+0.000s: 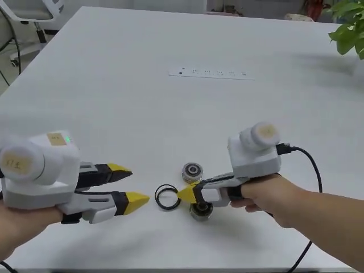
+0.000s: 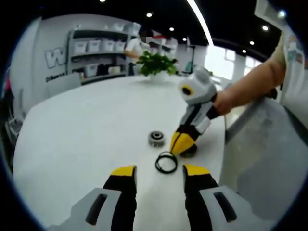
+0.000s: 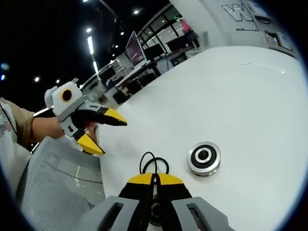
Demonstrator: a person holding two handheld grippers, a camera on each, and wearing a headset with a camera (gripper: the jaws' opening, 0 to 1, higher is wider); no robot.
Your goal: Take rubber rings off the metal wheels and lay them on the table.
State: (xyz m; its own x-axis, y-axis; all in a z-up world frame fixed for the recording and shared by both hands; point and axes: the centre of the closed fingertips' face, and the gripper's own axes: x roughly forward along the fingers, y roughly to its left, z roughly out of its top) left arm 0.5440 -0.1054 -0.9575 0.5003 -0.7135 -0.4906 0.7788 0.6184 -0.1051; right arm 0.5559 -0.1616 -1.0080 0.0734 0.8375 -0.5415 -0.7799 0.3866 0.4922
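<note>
From the head view I had the left gripper (image 1: 128,183) at the lower left of the frame, its jaws spread wide and holding nothing. The right gripper (image 1: 187,194) came in from the lower right with its yellow tips pressed together. I could not tell whether they nipped anything. Those tips sat over one metal wheel (image 1: 201,211) low in the centre of the frame, partly covering it. A second wheel (image 1: 192,170) lay flat on the white table (image 1: 170,114) just above the tips, apart from them. The loose rubber rings (image 1: 166,197), black and overlapping, lay on the table between the two grippers, just left of the right gripper's tips.

In the left gripper view the rubber rings (image 2: 166,162) sat just above the gap between my open jaws, with the right gripper (image 2: 183,143) angling down from the upper right beside them. In the right gripper view the second wheel (image 3: 204,158) lay to the right of my closed tips.

A flat socket strip (image 1: 210,73) lay near the top centre of the head view, and a leafy plant (image 1: 350,28) stood in the upper right corner.
</note>
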